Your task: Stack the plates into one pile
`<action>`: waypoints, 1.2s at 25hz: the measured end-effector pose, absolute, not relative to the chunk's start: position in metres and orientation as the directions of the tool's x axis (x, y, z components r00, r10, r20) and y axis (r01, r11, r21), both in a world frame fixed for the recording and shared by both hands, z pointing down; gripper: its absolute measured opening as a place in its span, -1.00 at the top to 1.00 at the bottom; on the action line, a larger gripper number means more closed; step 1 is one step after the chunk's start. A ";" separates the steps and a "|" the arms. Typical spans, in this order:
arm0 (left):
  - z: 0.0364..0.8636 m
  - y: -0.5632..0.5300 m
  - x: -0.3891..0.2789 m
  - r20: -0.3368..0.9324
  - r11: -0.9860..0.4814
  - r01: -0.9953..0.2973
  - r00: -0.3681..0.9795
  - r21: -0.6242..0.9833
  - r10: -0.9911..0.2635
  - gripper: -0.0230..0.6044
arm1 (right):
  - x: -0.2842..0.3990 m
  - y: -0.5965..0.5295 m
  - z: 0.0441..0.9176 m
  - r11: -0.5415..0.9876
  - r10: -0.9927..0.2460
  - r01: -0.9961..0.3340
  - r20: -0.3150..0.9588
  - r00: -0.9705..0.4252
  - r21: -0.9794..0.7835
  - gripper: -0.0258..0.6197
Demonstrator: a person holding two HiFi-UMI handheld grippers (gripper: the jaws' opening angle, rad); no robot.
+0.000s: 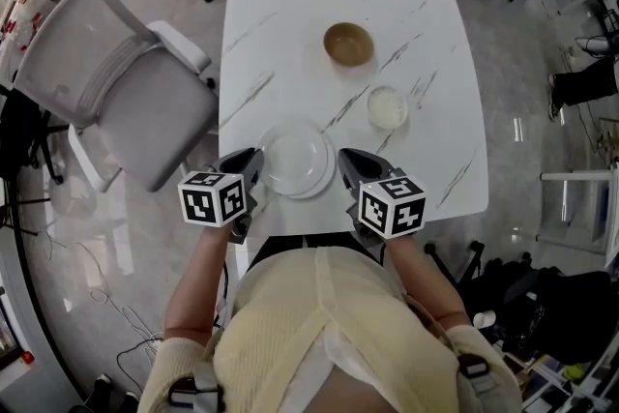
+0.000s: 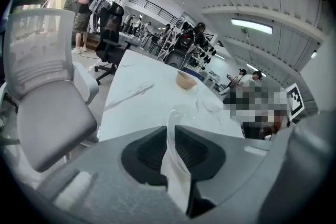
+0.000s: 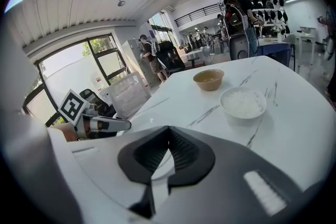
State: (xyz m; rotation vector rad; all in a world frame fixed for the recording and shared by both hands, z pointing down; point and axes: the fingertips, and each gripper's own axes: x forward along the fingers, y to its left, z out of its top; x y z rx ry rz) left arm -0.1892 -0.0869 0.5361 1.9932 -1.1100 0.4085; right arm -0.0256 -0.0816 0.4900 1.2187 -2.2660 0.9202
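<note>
Plates (image 1: 299, 160) lie piled at the near edge of the surface (image 1: 290, 34); being round, they have no long axis. The left gripper (image 1: 255, 158) meets their left rim, jaws a little apart with the rim (image 2: 176, 165) between them, seemingly not pinching. The right gripper (image 1: 344, 160) is clamped on their right rim. Both are equally near. Beyond the plates stand a rice bowl (image 1: 387, 106) and, farther, a brown bowl (image 1: 348, 44). No writing is legible, only square markers.
</note>
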 end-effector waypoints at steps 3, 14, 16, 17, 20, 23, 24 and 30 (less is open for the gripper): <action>0.539 -0.087 -0.187 0.628 -0.318 -0.834 0.550 0.452 -0.550 0.74 | -0.021 -0.081 0.493 0.393 -0.575 -0.848 0.625 -0.528 -0.354 0.91; 0.547 -0.087 -0.174 0.695 -0.457 -0.847 0.501 0.272 -0.516 0.70 | -0.026 -0.083 0.490 0.387 -0.574 -0.841 0.616 -0.540 -0.377 0.91; 0.546 -0.087 -0.174 0.698 -0.488 -0.844 0.487 0.222 -0.525 0.70 | -0.025 -0.083 0.490 0.386 -0.574 -0.842 0.617 -0.539 -0.376 0.91; 0.544 -0.087 -0.173 0.693 -0.506 -0.841 0.482 0.194 -0.536 0.70 | -0.025 -0.083 0.490 0.385 -0.574 -0.843 0.617 -0.538 -0.376 0.91; 0.530 -0.091 -0.173 0.649 -0.546 -0.831 0.472 0.102 -0.597 0.70 | -0.022 -0.084 0.491 0.383 -0.576 -0.844 0.618 -0.535 -0.374 0.91; 0.515 -0.096 -0.175 0.607 -0.546 -0.835 0.470 0.069 -0.641 0.70 | -0.021 -0.085 0.489 0.381 -0.580 -0.846 0.617 -0.532 -0.372 0.91; 0.511 -0.097 -0.176 0.599 -0.541 -0.838 0.471 0.073 -0.648 0.70 | -0.021 -0.086 0.489 0.380 -0.581 -0.847 0.616 -0.532 -0.372 0.91; 0.485 -0.105 -0.177 0.541 -0.506 -0.845 0.511 0.174 -0.668 0.86 | -0.021 -0.089 0.482 0.394 -0.584 -0.844 0.611 -0.535 -0.363 0.91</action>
